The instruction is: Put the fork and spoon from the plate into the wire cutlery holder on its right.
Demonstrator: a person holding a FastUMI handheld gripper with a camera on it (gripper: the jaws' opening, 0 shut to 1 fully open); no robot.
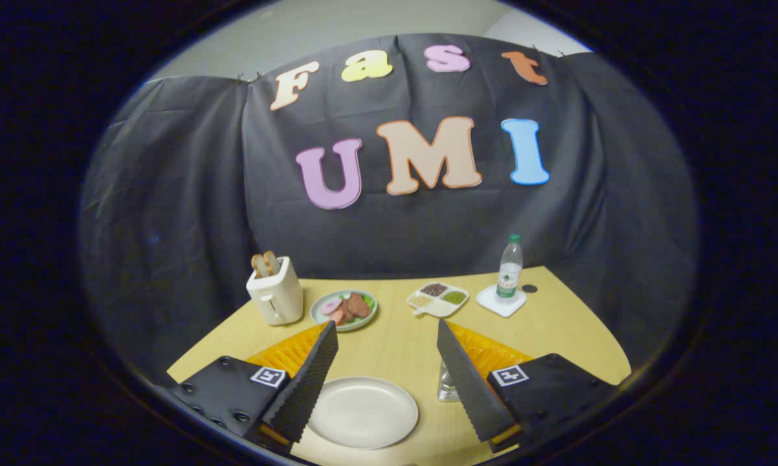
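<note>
A round cream plate (362,412) lies on the yellow wooden table (395,343), low between my two fingers, and its visible surface is bare. Just right of the plate stands the wire cutlery holder (447,387), silvery and mostly hidden behind my right finger (470,382); what it holds cannot be made out. My gripper (386,323) is open, held above the table, its fingers wide apart with nothing between them. The left finger (308,382) overlaps the plate's left rim.
Beyond the fingers, a white toaster (274,294) with bread slices stands at the back left. Beside it are a plate of food (344,309) and a divided dish (437,299). A water bottle (509,266) stands on a white coaster (501,301) at the back right.
</note>
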